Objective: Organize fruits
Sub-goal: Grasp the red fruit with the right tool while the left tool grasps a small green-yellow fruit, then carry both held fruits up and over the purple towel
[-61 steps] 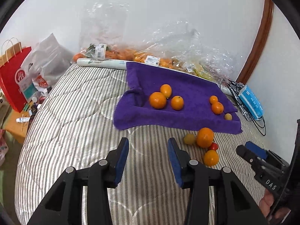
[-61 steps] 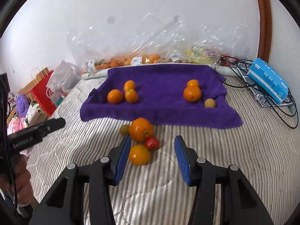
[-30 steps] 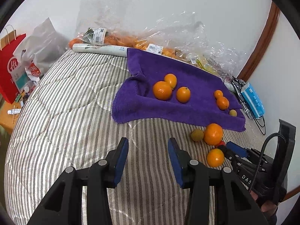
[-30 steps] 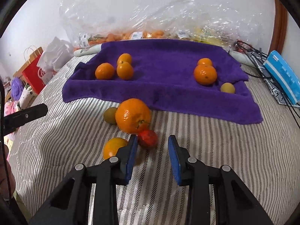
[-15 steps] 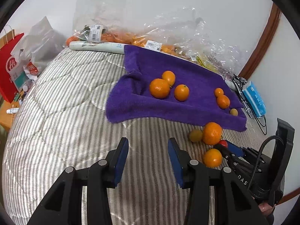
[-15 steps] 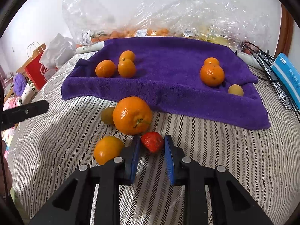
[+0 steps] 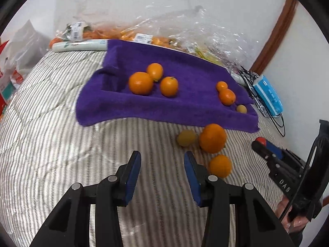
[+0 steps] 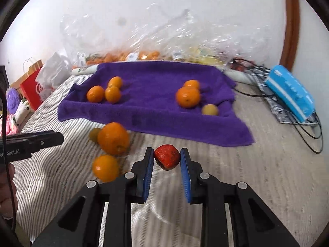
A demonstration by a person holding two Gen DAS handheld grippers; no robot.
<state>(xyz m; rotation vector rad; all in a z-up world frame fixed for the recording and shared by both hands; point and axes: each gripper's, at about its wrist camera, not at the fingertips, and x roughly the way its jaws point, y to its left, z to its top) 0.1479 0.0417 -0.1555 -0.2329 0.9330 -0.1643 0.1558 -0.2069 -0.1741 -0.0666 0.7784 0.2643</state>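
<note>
we cannot read what fills the clear plastic bags (image 8: 144, 41) behind the purple towel (image 8: 152, 100), as glare and blur hide it. the red paper bag (image 7: 3, 70) is cut off by the frame's edge, and the loose oranges (image 8: 113, 138) smear with motion.

Both wrist views look steeply down, close over the bed (image 7: 51, 123), sharing the purple towel (image 8: 154, 94) at twelve o'clock.

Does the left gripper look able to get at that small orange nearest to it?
Probably yes. The left gripper stands open and empty, and the small orange lies just beside its right finger on the striped bedcover, with nothing between.
</note>
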